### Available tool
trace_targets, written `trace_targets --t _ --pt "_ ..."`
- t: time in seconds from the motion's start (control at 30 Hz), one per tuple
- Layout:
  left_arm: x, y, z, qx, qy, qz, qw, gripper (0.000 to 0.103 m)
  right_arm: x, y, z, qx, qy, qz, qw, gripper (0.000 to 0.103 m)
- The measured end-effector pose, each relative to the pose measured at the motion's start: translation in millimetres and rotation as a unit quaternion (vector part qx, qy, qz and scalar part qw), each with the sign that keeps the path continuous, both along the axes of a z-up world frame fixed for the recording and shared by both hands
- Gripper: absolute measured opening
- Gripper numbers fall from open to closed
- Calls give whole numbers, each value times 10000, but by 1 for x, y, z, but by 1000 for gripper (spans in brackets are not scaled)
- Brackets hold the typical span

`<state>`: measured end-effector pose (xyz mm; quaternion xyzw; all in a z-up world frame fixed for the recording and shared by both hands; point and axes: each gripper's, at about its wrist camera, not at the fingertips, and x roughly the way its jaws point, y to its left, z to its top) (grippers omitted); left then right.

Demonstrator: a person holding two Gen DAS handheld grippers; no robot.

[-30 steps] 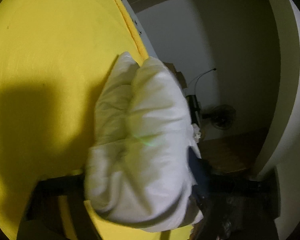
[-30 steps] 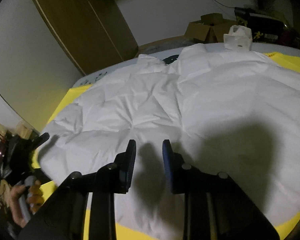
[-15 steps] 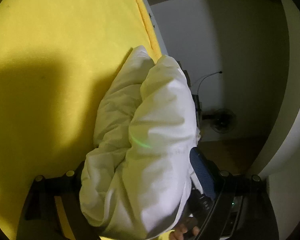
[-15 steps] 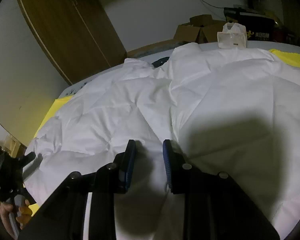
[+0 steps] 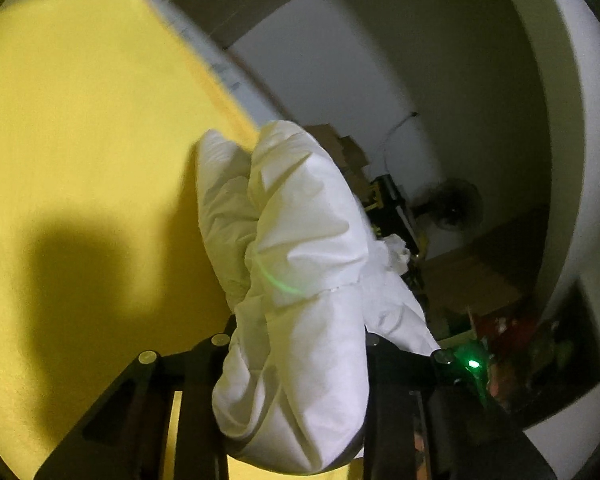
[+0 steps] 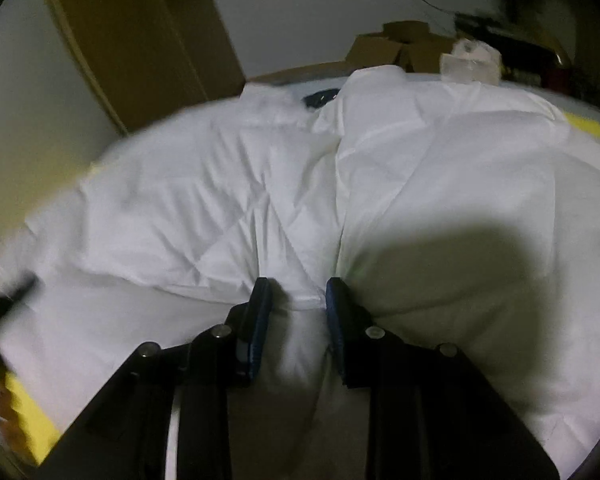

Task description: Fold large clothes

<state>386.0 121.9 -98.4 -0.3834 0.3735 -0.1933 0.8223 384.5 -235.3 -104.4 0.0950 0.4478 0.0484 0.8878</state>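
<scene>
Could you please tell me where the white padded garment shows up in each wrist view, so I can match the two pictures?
Left wrist: the white padded garment fills the centre, bunched between the left gripper fingers, lifted above the yellow sheet.
Right wrist: the garment spreads across the whole middle, the right gripper pinching its near edge.
Shared landmark: the yellow sheet.

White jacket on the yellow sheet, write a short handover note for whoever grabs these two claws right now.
Left claw: shut on a thick bunch of the white jacket, lifted above the yellow sheet.
Right claw: fingers either side of a pinched ridge of the white jacket near its lower edge; appears clamped.
Jacket: most of it lies spread and wrinkled on the sheet, collar end toward the cardboard boxes.
Done: both grips taken.
Left: probably carry the held parts across to fold, then flatten. No finished fold is visible.
</scene>
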Motion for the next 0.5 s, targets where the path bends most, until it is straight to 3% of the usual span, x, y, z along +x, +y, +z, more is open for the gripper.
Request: trace_targets --t 0.1,0.2,0.33,0.5 --pt "-7 -17 25 342 -323 -89 9989 26 1 3 -6 -101 -7 9 9999 29" --pt "0 -27 34 494 -333 -58 9982 25 -4 2 -6 -129 -111 2 9999 30" --pt "0 -25 37 562 -299 -26 9980 25 -16 -7 5 324 -68 -336 9989 30" --pt "-8 -47 49 707 -437 -95 9965 24 -10 7 -8 -263 -28 -95 9996 30"
